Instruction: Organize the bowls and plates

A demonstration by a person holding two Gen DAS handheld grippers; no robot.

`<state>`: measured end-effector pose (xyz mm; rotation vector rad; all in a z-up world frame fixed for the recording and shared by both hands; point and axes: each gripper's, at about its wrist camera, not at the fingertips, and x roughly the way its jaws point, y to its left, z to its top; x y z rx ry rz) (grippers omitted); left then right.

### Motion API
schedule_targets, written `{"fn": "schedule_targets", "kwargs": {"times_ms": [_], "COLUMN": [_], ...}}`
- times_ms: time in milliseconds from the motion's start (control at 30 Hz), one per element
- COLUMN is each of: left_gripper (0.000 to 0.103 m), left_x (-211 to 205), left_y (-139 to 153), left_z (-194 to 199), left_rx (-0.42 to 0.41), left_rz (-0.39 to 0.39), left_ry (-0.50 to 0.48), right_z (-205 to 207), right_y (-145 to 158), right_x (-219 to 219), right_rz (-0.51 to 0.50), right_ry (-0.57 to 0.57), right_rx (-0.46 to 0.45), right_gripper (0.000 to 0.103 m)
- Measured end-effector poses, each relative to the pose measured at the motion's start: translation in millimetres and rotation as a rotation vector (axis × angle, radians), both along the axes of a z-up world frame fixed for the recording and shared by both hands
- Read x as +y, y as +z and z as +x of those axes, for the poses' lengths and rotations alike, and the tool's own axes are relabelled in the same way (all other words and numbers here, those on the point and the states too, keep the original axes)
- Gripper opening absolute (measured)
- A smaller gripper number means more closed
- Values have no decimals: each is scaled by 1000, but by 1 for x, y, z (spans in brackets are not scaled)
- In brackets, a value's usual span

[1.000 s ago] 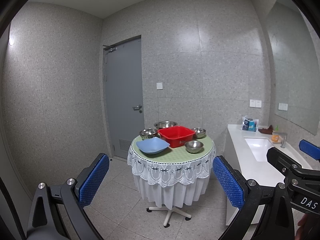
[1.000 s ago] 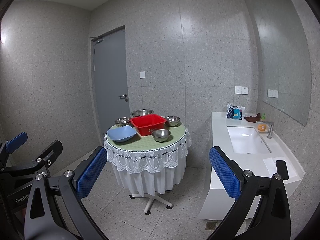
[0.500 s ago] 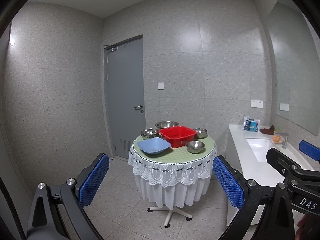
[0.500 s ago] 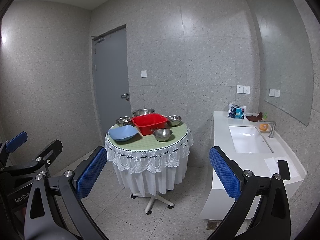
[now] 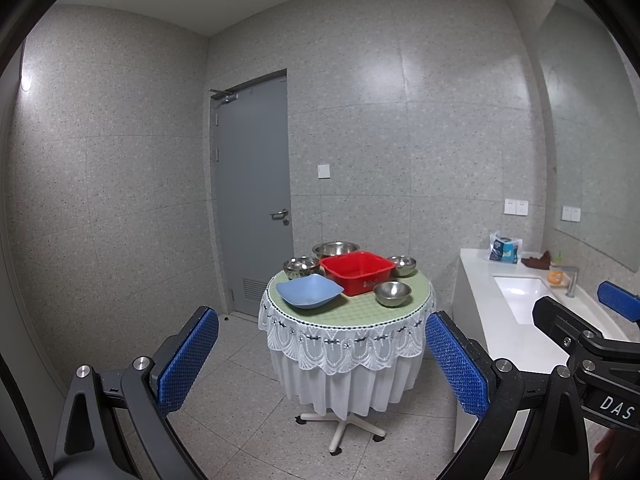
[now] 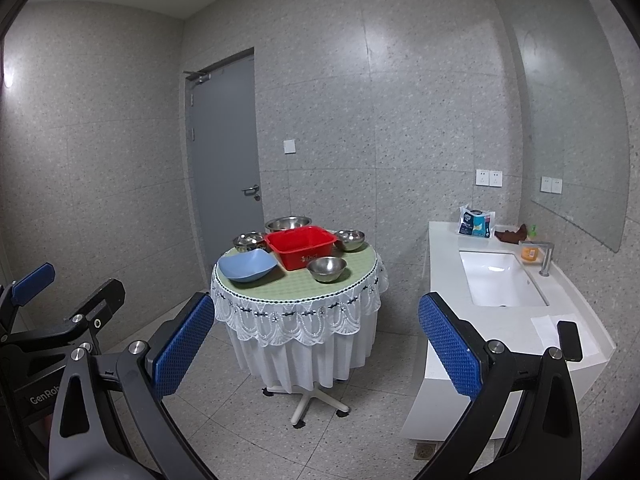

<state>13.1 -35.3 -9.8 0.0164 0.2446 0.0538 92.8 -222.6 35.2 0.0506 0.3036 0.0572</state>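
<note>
A round table point(image 5: 360, 312) with a green top and white lace cloth stands ahead, also in the right wrist view point(image 6: 352, 284). On it are a red plastic basin point(image 5: 357, 271) point(image 6: 301, 246), a light blue square plate point(image 5: 309, 290) point(image 6: 248, 265) and several steel bowls, the nearest at the front right point(image 5: 392, 293) point(image 6: 327, 269). My left gripper point(image 5: 322, 356) and right gripper point(image 6: 316, 346) are both open and empty, well short of the table, side by side.
A white counter with a sink point(image 6: 500, 280) and a tap point(image 6: 545, 256) runs along the right wall, holding a blue packet point(image 6: 476, 224) and a phone point(image 6: 570, 340). A grey door point(image 5: 256, 200) is behind the table. The table's star base point(image 5: 340, 426) sits on tiled floor.
Both grippers have tilted slightly upward and drifted a little; the table sits slightly lower and more to the right in both views. Jaws stay open.
</note>
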Motion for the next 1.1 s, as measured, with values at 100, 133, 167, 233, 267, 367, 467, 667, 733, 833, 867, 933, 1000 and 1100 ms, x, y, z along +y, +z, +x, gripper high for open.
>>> {"fn": "schedule_targets", "kwargs": {"times_ms": [100, 133, 167, 233, 267, 367, 467, 667, 733, 833, 867, 933, 1000, 1100], "left_gripper": [102, 102, 102, 102, 102, 102, 102, 102, 102, 102, 102, 102, 102, 102], "left_x": [-1, 0, 0, -2, -2, -2, -2, -3, -3, -4, -5, -4, -6, -6], "left_y": [0, -2, -2, -1, -1, -1, -1, -2, -2, -2, -2, -4, -4, -4], "left_z": [2, 1, 2, 1, 2, 2, 3, 6, 7, 10, 10, 10, 11, 11], "left_rx": [2, 1, 1, 1, 1, 1, 2, 5, 6, 8, 10, 10, 9, 10], "left_rz": [1, 1, 1, 3, 3, 3, 3, 3, 4, 5, 5, 5, 5, 6], "left_ry": [1, 1, 1, 3, 4, 4, 4, 5, 6, 8, 8, 9, 10, 10], "right_z": [1, 0, 1, 1, 1, 2, 2, 3, 3, 3, 3, 4, 5, 5], "right_y": [-1, -1, -2, -3, -3, -3, -3, -5, -6, -6, -6, -7, -7, -7], "right_x": [2, 1, 2, 2, 2, 2, 2, -1, 0, -1, -2, -2, -3, -3], "right_rz": [-1, 1, 2, 3, 3, 5, 5, 9, 8, 10, 11, 12, 13, 13], "right_ry": [1, 1, 2, 4, 3, 5, 6, 8, 8, 9, 10, 11, 12, 13], "right_rx": [1, 1, 1, 2, 1, 2, 3, 4, 3, 6, 8, 10, 9, 11], "right_gripper": [103, 103, 103, 103, 103, 103, 103, 103, 103, 103, 103, 103, 103, 103]}}
